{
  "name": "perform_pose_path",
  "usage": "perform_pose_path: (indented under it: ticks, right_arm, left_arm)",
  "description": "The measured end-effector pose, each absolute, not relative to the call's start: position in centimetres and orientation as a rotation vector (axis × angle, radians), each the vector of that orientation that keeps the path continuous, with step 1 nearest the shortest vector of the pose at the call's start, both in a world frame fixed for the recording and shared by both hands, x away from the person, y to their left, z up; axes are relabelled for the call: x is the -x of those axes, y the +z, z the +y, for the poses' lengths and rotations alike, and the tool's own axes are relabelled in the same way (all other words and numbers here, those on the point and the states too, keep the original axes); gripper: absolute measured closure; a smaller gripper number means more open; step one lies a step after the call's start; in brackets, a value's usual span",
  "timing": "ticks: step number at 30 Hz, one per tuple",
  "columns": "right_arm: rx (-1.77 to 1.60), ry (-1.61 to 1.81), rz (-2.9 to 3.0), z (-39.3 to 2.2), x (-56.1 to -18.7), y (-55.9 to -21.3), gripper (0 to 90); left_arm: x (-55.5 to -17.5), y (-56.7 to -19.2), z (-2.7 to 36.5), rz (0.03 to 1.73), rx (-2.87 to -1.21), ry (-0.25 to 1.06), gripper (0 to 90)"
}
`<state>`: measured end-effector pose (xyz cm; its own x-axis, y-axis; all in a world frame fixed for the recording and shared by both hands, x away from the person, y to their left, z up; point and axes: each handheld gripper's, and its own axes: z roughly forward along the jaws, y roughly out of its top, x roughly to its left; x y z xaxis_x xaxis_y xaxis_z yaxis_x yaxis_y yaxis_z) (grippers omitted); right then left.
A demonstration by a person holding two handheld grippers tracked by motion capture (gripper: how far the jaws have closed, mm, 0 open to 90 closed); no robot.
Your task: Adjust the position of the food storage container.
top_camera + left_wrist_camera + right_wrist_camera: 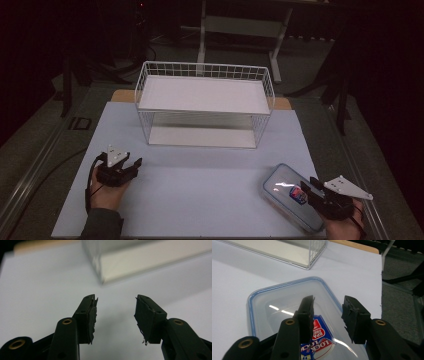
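Right gripper (311,188) hovers at the near right of the table, over the near end of a clear plastic lid (280,186) with a blue seal rim. The lid lies flat on the white tabletop (200,175), near the right edge, well apart from the wire rack. In the right gripper view the two black jaws stand spread with a clear gap between them; the lid (287,300) lies below and beyond them, and neither pad visibly touches it, so nothing is pinched. A red, white and blue label (322,337) sits on the lid directly under the jaws; the same label (299,193) shows in the high view just by the jaw tips. Left gripper (131,166) is at the near left, held low over bare tabletop, pointing toward the rack, well apart from the lid. In the left gripper view its jaws are parted with empty table between them; nothing held. White wire rack (205,102), two tiers with white shelf boards, stands at the far middle of the table; its lower near corner (105,272) appears blurred beyond the left jaws. Both hands grip the tools from the near edge.
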<state>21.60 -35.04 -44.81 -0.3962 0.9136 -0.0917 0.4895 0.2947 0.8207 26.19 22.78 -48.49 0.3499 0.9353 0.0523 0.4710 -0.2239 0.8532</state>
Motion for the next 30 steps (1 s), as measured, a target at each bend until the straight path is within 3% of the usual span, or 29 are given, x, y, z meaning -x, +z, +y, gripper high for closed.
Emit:
perform_pose_path:
  ticks: [10, 13, 14, 18, 30]
  right_arm:
    - [-1.303, 0.993, 1.996, -35.8, -21.1, -45.1, 66.5]
    - [-1.318, 0.978, 1.994, -36.0, -20.9, -45.1, 71.2]
    - [-1.335, 0.962, 1.993, -36.2, -20.7, -45.2, 79.5]
    - [-1.366, 0.917, 1.995, -36.4, -20.5, -45.5, 88.5]
    - [-1.511, 0.78, 1.934, -38.3, -20.3, -46.2, 89.3]
  left_arm:
    - [-24.6, -47.2, 24.7, 1.25, -1.673, 0.786, 49.4]
    - [-24.7, -47.2, 25.0, 1.264, -1.659, 0.77, 49.4]
    - [-24.8, -47.2, 25.1, 1.269, -1.651, 0.76, 49.3]
    - [-24.7, -47.1, 24.9, 1.256, -1.657, 0.765, 49.3]
    - [-24.8, -47.2, 24.6, 1.243, -1.672, 0.765, 49.2]
